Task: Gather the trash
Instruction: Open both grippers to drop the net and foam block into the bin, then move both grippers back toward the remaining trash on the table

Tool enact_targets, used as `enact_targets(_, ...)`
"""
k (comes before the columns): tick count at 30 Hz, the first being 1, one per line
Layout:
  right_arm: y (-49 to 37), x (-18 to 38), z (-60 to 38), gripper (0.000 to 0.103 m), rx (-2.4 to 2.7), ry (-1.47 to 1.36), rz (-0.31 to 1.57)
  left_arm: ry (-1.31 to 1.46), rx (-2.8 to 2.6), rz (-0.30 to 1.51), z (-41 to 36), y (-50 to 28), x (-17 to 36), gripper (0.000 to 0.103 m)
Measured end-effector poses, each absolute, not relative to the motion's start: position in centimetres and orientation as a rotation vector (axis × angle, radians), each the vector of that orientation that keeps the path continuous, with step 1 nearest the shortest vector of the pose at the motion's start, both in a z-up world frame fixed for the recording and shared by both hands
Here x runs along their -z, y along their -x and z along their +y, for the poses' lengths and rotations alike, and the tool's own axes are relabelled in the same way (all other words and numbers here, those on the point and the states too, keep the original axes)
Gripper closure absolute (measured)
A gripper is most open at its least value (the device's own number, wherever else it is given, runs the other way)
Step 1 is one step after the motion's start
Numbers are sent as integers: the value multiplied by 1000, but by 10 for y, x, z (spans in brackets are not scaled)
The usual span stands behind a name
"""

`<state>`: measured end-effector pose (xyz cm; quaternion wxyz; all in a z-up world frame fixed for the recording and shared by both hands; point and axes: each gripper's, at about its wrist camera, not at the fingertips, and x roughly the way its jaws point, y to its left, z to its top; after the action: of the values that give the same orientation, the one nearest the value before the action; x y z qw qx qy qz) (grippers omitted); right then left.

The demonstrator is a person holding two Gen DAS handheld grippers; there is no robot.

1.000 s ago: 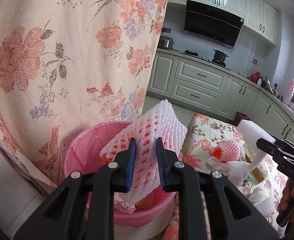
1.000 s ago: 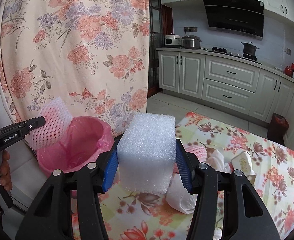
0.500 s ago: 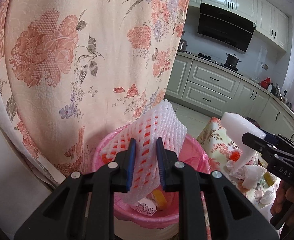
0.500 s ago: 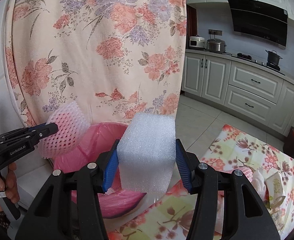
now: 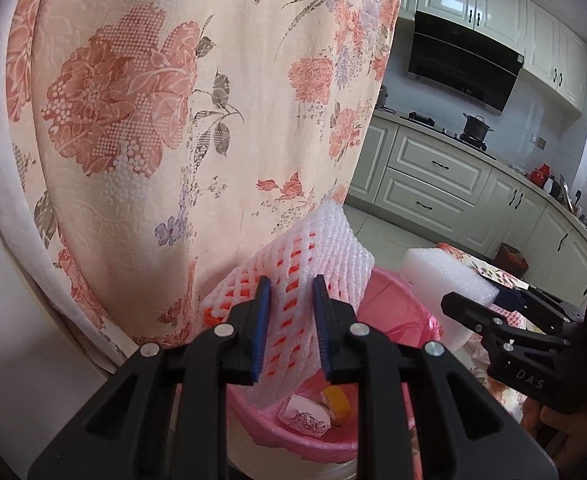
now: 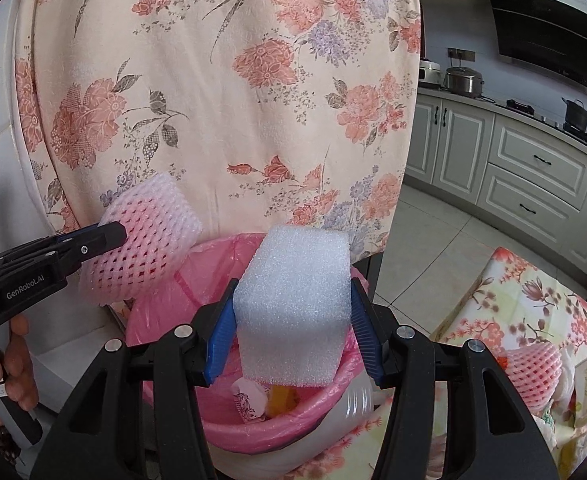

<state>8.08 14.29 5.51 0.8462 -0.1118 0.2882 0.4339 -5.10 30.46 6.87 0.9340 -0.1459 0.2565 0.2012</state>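
My left gripper (image 5: 290, 330) is shut on a pink-and-white foam fruit net (image 5: 313, 264) and holds it over the near-left rim of the pink-lined trash bin (image 5: 397, 300). The net also shows in the right wrist view (image 6: 149, 236). My right gripper (image 6: 293, 330) is shut on a white foam block (image 6: 293, 308) above the bin (image 6: 213, 264); the block also shows in the left wrist view (image 5: 445, 276). Wrappers and a yellow piece (image 5: 335, 400) lie in the bin.
A floral curtain (image 6: 221, 100) hangs right behind the bin. A table with a floral cloth (image 6: 533, 304) is to the right, holding another pink fruit net (image 6: 533, 364) and crumpled paper. Kitchen cabinets (image 6: 533, 172) stand far behind.
Both grippers have moved left from over the table to above the bin, each still holding its piece. The bin now sits directly under both.
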Motion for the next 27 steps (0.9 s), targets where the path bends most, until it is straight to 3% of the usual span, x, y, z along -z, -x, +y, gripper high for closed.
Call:
enact_targets(9, -79, -49, 156, 50, -936, 266, 613, 309, -417, 528, 309, 50, -65, 72)
enact_targets(12, -79, -48, 157, 36, -934, 280, 608, 316, -418, 524, 310, 51, -66, 59)
enact_targets(13, -78, -48, 156, 36, -930, 281, 604, 317, -418, 521, 310, 51, -66, 55)
enact_targets(27, -85, -51, 118, 36, -855, 243, 592, 297, -400, 528, 292, 47, -68, 55)
